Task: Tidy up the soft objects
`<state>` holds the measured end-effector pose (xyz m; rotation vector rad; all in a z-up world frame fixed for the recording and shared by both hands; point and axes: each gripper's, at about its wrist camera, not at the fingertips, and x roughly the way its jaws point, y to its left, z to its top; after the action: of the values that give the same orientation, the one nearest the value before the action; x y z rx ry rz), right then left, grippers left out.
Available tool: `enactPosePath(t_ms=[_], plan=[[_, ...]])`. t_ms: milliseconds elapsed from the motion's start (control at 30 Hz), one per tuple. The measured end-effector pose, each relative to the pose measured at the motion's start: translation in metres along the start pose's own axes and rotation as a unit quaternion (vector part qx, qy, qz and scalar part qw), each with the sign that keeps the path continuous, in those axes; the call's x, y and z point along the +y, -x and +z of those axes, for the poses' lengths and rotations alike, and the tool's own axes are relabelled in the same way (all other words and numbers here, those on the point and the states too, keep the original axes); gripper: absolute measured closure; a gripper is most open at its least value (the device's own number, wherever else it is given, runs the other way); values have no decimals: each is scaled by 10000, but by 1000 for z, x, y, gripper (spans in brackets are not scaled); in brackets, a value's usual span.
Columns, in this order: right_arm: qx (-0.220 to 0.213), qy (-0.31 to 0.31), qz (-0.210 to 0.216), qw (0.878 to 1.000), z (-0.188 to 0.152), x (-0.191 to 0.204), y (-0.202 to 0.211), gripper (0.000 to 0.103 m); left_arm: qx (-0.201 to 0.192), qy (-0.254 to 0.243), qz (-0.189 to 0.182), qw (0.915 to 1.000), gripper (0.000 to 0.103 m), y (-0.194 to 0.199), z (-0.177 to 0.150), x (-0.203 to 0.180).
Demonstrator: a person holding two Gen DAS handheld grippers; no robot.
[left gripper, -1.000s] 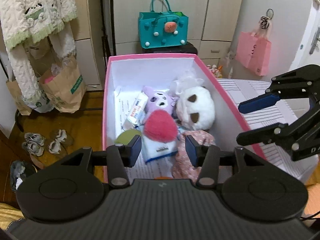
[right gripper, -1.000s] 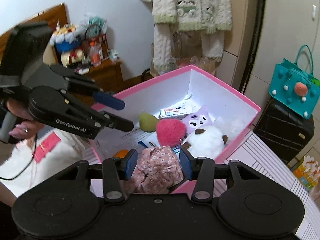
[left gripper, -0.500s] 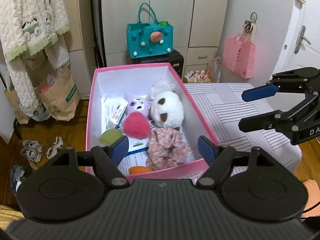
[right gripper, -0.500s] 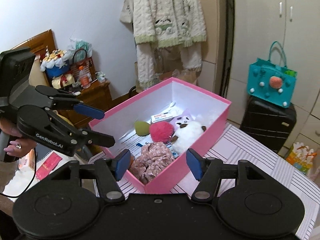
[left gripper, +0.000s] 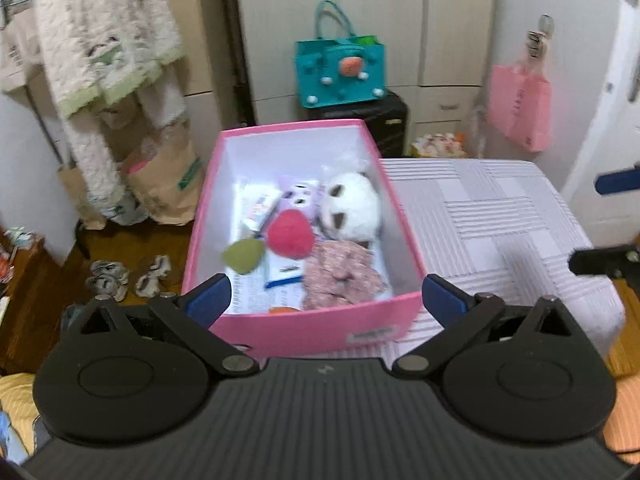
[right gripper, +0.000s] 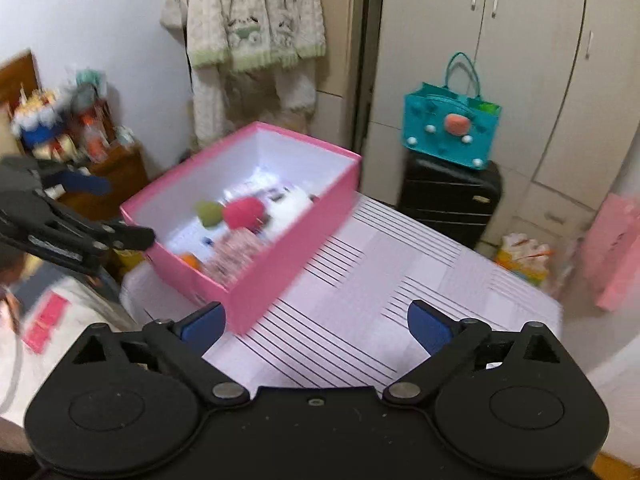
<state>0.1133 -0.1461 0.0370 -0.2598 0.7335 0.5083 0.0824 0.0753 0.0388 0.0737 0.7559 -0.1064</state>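
The pink box [left gripper: 312,330] stands on the striped table [left gripper: 500,232]. Inside lie a white plush [left gripper: 352,208], a purple plush [left gripper: 298,196], a pink pompom [left gripper: 290,234], a green soft piece [left gripper: 243,256] and a floral cloth [left gripper: 340,276]. My left gripper [left gripper: 326,300] hovers before the box's near wall, jaws opening wide, nothing between them. My right gripper [right gripper: 316,326] hangs over the table [right gripper: 380,280] beside the box [right gripper: 280,264], jaws also opening and empty. Each gripper shows at the edge of the other's view: the right gripper [left gripper: 608,222] and the left gripper [right gripper: 112,210].
A teal bag [left gripper: 340,72] sits on a black suitcase [right gripper: 448,196] behind the table. A pink bag [left gripper: 520,112] hangs at the right. Paper bags [left gripper: 164,184] and shoes [left gripper: 108,276] lie on the floor at left, under a hanging knit garment [left gripper: 104,40].
Both grippers drew back and up from the box while their jaws spread wide. The floral cloth that sat between the jaws a second ago now lies loose in the box.
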Motion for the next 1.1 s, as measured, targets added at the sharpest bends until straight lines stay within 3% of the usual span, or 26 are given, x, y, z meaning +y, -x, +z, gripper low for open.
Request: enactPosePath(t_ms=[133,267,400,600,1100], plan=[[-277,-135,-207,9993,-19,-10,14,4,-214,73,-52,9997,0,10,-9,-12],[-648,-546,85,9964,-39,-18,27,4,-370,134,21,9992,0,16,-17,-27],[-895,-650,-346,9933,-58,-11,31,4,-579,251,137,9979,0,19,-25,-39],[-915,-880,-574,9903,-72,-7,40,3,-702,350,-32,9969,0,22,-31,-51],[-923,-1235,-1160,9812,-100,1,42,3,-882,244,218,9956,0,17,-49,-69]])
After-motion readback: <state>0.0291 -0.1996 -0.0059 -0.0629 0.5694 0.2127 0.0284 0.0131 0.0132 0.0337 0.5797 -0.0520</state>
